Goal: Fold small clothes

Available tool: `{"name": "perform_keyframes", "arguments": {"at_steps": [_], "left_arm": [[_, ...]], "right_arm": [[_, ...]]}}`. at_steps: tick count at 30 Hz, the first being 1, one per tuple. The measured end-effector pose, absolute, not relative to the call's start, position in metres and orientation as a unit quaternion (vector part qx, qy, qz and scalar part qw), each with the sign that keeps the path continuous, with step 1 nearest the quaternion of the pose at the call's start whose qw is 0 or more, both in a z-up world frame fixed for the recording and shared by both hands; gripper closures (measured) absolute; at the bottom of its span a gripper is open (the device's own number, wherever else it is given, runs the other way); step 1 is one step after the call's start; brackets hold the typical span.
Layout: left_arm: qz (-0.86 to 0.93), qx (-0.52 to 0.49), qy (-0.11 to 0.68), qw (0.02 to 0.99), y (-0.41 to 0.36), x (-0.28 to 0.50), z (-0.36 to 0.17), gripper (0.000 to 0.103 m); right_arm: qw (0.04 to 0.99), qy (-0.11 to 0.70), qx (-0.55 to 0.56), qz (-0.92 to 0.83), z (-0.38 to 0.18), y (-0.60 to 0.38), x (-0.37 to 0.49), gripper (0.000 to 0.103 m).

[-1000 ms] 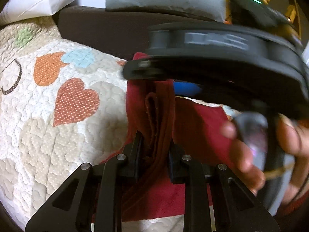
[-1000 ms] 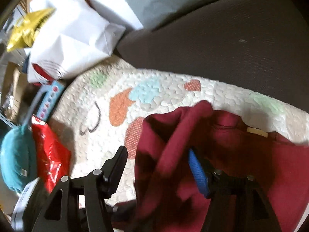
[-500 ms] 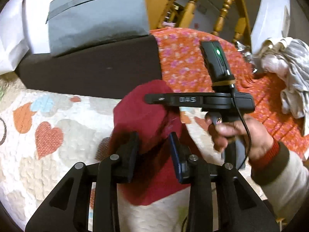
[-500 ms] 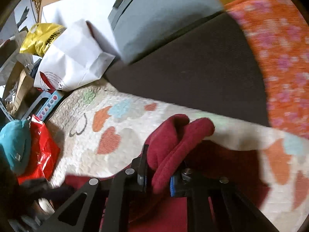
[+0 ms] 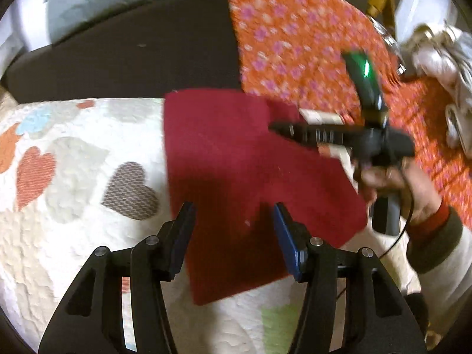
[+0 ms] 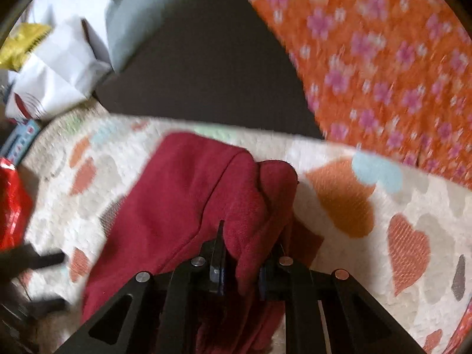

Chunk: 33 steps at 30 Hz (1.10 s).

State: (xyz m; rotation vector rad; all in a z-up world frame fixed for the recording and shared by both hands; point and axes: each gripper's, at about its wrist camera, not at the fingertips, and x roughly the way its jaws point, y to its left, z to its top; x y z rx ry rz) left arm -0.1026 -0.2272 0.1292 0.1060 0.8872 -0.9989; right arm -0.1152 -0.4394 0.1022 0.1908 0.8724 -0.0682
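light: soft, even indoor | blur: motion smear, both views | edges: fisheye bending, dark corners

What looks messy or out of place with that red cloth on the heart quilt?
The dark red garment lies askew on the heart-print quilt, its far corner lapping onto the orange floral cover. The right gripper pinches a bunched fold, so that side is rumpled. The left gripper is open, holding nothing.

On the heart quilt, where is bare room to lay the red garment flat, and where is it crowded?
Free: the heart quilt left of the red garment, up to the dark cushion. Crowded: the garment's right side, where the right gripper pinches it, and the quilt's far left edge by the white paper bag.
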Motion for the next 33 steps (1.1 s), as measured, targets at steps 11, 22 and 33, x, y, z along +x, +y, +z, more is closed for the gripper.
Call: {"name": "perform_keyframes", "arguments": {"at_steps": [11, 22, 33], "left_arm": [[-0.469, 0.150, 0.437, 0.753, -0.256, -0.131, 0.096, 0.050], [-0.453, 0.154, 0.436, 0.762, -0.247, -0.140, 0.102, 0.049], [-0.417, 0.123, 0.430, 0.791, -0.248, -0.121, 0.103, 0.049]], "right_arm": [[0.892, 0.389, 0.230, -0.016, 0.108, -0.446, -0.203, 0.068], [0.863, 0.434, 0.260, 0.010, 0.043, -0.408, -0.245, 0.097], [0.897, 0.352, 0.255, -0.081, 0.104, -0.442, -0.224, 0.053]]}}
